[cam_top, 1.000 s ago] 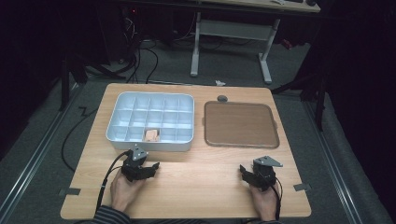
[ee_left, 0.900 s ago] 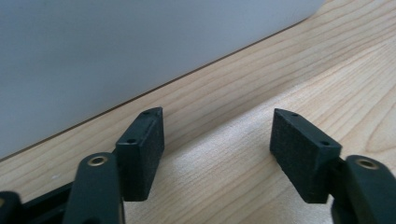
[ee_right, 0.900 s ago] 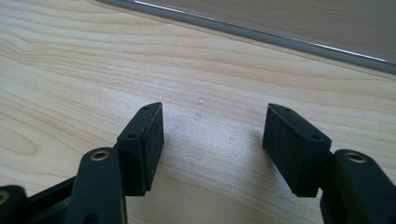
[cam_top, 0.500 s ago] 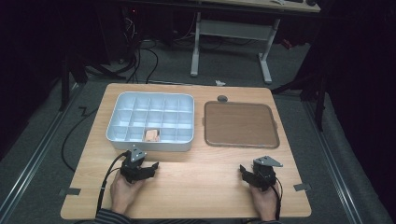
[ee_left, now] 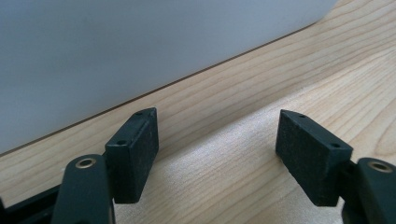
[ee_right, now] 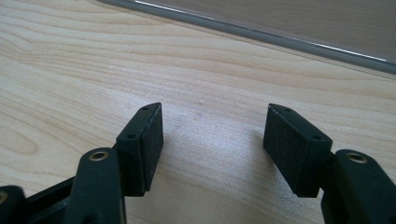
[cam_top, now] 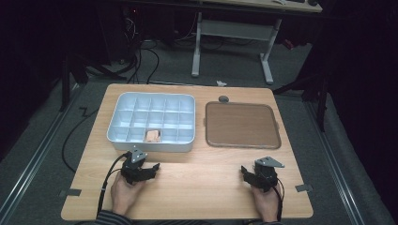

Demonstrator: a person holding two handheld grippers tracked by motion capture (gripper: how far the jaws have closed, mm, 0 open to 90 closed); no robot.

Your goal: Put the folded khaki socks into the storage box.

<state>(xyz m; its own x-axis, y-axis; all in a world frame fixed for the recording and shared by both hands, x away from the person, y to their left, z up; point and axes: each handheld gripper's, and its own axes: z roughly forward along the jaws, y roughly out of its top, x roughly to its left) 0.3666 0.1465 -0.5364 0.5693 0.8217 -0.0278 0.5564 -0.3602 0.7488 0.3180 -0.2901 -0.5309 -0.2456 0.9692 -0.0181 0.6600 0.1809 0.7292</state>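
Tools rested wide open and empty on the near tabletop: left tool, right tool. Nothing seemed begun. Next likely called for reaching the small tan piece in the compartment tray's near row.

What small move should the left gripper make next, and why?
Probably lift the left gripper and move it forward over the grey compartment tray. Its jaws stand open with nothing between them, low over the wooden table just before the tray's near wall. The one small tan piece lies in a near-row compartment right ahead of it, so it seems the likely target.
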